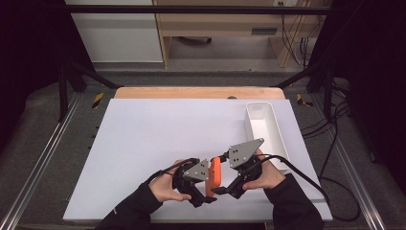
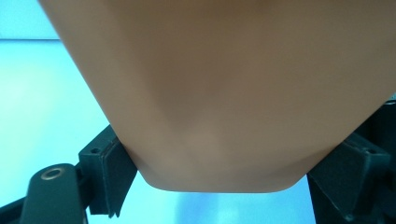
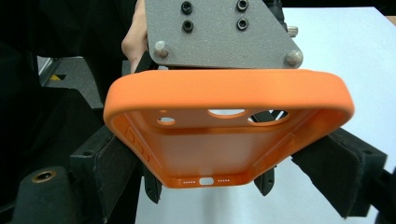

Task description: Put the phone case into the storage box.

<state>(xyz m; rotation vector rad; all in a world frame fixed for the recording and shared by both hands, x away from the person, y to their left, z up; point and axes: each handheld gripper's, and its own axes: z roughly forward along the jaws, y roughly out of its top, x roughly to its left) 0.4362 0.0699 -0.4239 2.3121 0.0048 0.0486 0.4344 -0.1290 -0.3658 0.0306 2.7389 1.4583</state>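
I find nothing I can read here: no lettering, label, brand or number on the orange phone case (image 3: 229,126) I hold, or on the white tray (image 1: 266,125).

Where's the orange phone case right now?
High view: the orange phone case is near the table's front edge, held between left gripper and right gripper, left of the white bin.

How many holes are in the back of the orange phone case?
3. In the orange phone case, seen in the right gripper view, one small hole sits left, one oval in the middle, one partly hidden at right. Others may be hidden.
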